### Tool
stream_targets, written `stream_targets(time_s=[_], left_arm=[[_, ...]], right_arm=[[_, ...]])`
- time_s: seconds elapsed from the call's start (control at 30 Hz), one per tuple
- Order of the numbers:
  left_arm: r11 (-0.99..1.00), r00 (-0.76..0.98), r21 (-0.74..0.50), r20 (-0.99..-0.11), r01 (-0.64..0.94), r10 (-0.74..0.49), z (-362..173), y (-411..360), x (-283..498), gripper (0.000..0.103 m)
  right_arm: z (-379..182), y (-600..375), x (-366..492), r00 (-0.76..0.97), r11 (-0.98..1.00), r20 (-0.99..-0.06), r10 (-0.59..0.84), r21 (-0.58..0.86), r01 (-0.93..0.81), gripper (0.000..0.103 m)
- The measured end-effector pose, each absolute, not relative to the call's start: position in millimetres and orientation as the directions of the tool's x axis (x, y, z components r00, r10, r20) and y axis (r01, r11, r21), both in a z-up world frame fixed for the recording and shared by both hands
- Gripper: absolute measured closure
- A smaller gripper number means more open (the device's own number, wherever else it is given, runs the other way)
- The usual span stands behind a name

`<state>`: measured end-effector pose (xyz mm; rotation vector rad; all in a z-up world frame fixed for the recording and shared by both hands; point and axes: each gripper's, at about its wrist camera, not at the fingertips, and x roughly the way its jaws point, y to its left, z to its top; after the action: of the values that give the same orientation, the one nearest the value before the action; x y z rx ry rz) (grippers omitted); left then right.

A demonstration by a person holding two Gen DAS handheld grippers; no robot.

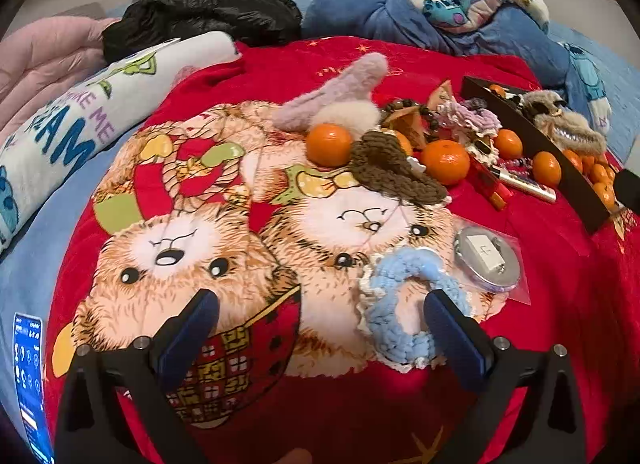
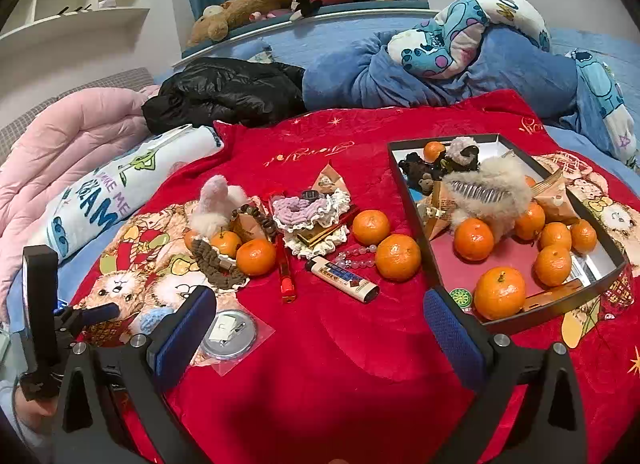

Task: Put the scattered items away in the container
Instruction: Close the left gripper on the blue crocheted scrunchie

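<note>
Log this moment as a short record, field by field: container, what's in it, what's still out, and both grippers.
container: black tray, on the red blanket
in container: tangerines, furry hair claw
still out: tangerines, lighter, purple scrunchie, brown scrunchie, badge in bag
left gripper: open, right finger by the blue scrunchie
right gripper: open, holding nothing
</note>
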<state>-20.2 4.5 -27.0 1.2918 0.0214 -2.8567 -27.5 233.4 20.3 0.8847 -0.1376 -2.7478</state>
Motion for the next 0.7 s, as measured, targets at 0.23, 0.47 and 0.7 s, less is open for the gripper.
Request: stream_targets(time_s=[0.23, 0.47, 0.7], left_arm=[[-1.000, -0.656, -0.007, -0.755, -0.028, 0.024, -31, 10, -25, 0.009], [-0.998, -0.678, 0.037, -0.735, -0.056, 0.010, -30, 18, -21, 0.040], [-0.996, -0.696, -0.024, -0.713, -0.092, 0.081, -25, 7, -14, 0.082]], right_arm=[[20, 233, -28, -0.780, -0.961, -0.562, -0.275, 0.172, 0.215, 0.000], [21, 233, -26, -0.779, -0.958, -0.558, -0.285, 0.181, 0.221, 0.000], [22, 223, -25, -0.770, -0.947, -0.551, -0.321, 0.190, 0.259, 0.000]])
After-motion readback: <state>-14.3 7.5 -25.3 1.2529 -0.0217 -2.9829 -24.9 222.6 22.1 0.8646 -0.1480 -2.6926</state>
